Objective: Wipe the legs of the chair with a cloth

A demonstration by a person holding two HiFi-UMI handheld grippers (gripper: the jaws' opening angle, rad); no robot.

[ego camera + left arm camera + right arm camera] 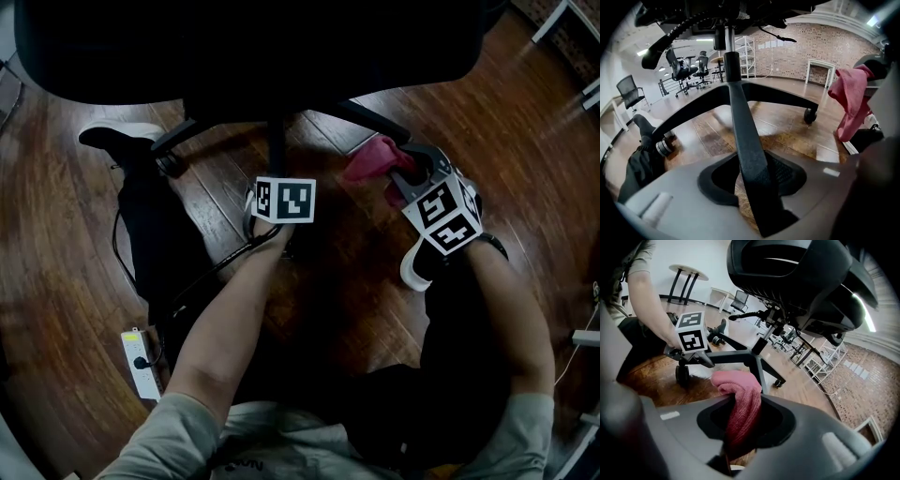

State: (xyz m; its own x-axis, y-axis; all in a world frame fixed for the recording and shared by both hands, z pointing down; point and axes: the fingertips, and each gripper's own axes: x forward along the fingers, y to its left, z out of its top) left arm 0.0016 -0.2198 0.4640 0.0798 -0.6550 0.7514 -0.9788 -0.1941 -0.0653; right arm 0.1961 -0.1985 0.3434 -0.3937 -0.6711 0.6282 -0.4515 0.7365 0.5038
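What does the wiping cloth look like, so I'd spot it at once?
Start at the big black office chair on the wooden floor and follow its base toward the person's right hand. There a cloth hangs pinched in the right tool. It is the only soft pink thing among the black chair parts.

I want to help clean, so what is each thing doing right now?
right tool: shut on the cloth.
cloth: bunched, held off the floor.
left tool: straddles a chair leg; grip unclear.
chair: upright on its castors.
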